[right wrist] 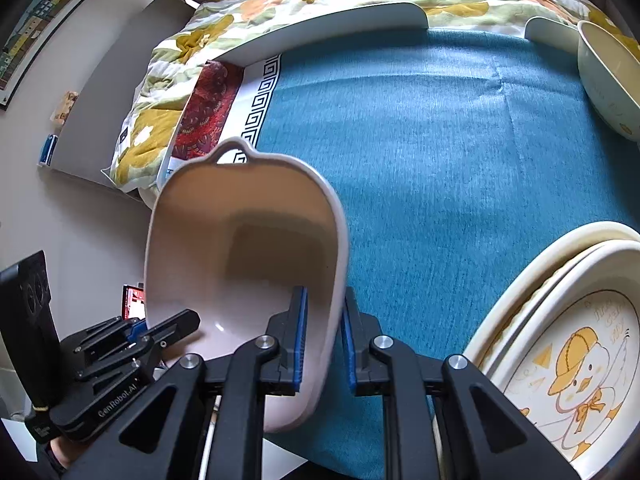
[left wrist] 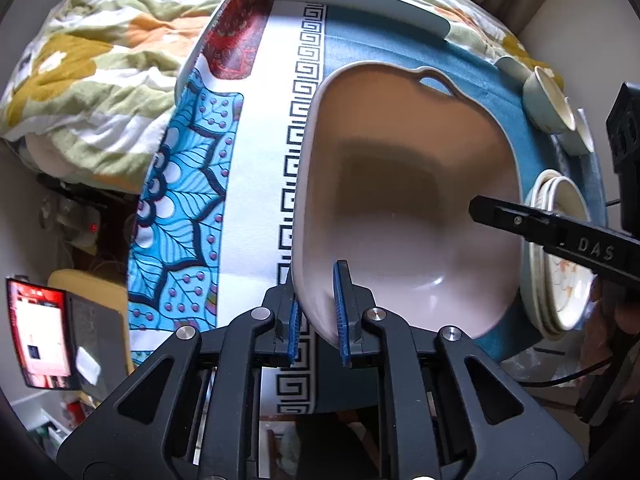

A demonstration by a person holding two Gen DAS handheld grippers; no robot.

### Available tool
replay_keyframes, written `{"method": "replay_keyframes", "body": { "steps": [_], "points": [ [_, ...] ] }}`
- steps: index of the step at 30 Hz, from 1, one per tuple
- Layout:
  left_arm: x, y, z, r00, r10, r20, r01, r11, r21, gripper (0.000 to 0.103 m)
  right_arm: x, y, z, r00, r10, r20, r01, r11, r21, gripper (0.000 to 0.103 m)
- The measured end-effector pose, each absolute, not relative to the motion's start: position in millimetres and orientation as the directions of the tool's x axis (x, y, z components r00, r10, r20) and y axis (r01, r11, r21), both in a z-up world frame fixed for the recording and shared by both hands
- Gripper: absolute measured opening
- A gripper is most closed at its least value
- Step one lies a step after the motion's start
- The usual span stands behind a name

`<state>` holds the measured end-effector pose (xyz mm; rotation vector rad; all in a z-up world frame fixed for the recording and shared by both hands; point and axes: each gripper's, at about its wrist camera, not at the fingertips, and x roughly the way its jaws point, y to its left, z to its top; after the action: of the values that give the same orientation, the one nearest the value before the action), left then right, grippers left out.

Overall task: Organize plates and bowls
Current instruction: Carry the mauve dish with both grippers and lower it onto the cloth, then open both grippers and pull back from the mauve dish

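A pale pink baking dish [left wrist: 408,208], rounded-rectangular with glossy walls and a pierced loop handle [left wrist: 438,80] on its far rim, is held over the tabletop [right wrist: 420,160], above the blue cloth beside its white band of black key pattern [left wrist: 306,92]. The left gripper [left wrist: 318,320] points steeply downward and is clamped on the dish's left wall, one blue pad inside and one outside. The right gripper [right wrist: 324,340], also angled down, pinches the opposite wall in the same way, with a narrow jaw gap. From each wrist view the other gripper shows at the frame edge. Counted: one pink dish, two grippers. To the right lie stacked cream plates [right wrist: 560,320], at least two, the top one printed with a cartoon duck [right wrist: 580,376]; the left wrist view shows two small pale cups [left wrist: 550,100] at the far right edge, and the right wrist view one cream bowl [right wrist: 612,76] there.
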<state>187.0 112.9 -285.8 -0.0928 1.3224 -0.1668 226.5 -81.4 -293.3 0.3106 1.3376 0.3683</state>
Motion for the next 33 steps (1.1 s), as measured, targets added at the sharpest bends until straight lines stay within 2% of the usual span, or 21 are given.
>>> {"method": "replay_keyframes", "body": {
  "steps": [10,12,13,14,16,22,24,26,31,33],
  "points": [
    [187,107,-286,0.243,-0.142,-0.960,0.095,0.988,-0.122,0.017,226,-83,-290,0.196,0.412,-0.890,-0.073,0.911,0.405,0.015],
    [187,106,-284,0.252,-0.126,-0.959,0.099,0.990,-0.105,0.023,224,-84,-287,0.205,0.403,-0.892,-0.077,0.915,0.396,0.021],
    [187,105,-283,0.259,-0.110,-0.960,0.100,0.991,-0.087,0.039,224,-85,-285,0.212,0.406,-0.889,-0.078,0.914,0.399,0.035],
    [186,105,-281,0.270,-0.103,-0.957,0.102,0.992,-0.078,0.063,222,-86,-284,0.218,0.412,-0.885,-0.077,0.911,0.405,0.051],
    [184,105,-276,0.295,-0.109,-0.949,0.104,0.991,-0.081,0.083,221,-88,-282,0.231,0.422,-0.877,-0.072,0.906,0.417,0.062],
    [180,103,-264,0.317,-0.108,-0.942,0.109,0.991,-0.077,0.084,212,-96,-271,0.264,0.416,-0.870,-0.063,0.908,0.415,0.063],
    [177,103,-258,0.325,-0.110,-0.939,0.106,0.991,-0.079,0.084,208,-98,-265,0.277,0.410,-0.869,-0.072,0.911,0.407,0.069],
    [172,103,-248,0.343,-0.115,-0.932,0.104,0.991,-0.084,0.084,203,-100,-256,0.291,0.405,-0.867,-0.088,0.914,0.397,0.089],
    [157,98,-210,0.421,-0.104,-0.901,0.108,0.992,-0.064,0.084,181,-105,-219,0.366,0.395,-0.843,-0.154,0.919,0.363,0.091],
    [151,95,-192,0.455,-0.093,-0.886,0.105,0.993,-0.051,0.085,171,-110,-203,0.405,0.384,-0.829,-0.166,0.923,0.346,0.098]
  ]
}}
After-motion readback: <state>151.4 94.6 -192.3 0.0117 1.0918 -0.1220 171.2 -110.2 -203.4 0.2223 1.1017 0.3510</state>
